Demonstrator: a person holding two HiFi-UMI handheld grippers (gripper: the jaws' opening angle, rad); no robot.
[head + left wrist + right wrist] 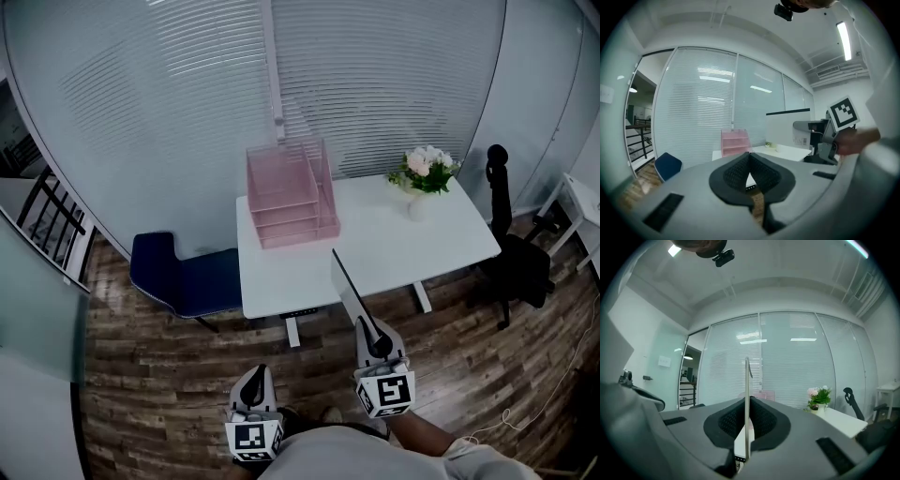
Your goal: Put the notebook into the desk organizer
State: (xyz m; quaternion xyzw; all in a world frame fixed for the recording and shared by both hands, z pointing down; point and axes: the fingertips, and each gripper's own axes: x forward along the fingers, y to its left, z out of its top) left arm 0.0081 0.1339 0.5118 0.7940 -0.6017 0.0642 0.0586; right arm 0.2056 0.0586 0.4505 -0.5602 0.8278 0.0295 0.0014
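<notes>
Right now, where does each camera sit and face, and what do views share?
Head view: on the person's head, steeply down at the table and pink organizer; left gripper, right gripper and forearm show.
Left gripper view: along its shut, empty jaws toward the organizer; the right hand shows.
Right gripper view: along jaws clamping the notebook, toward the flowers.
Shared: all see the organizer.

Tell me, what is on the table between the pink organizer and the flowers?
Nothing. In the head view, the white table is bare between the organizer and the flowers.
</notes>
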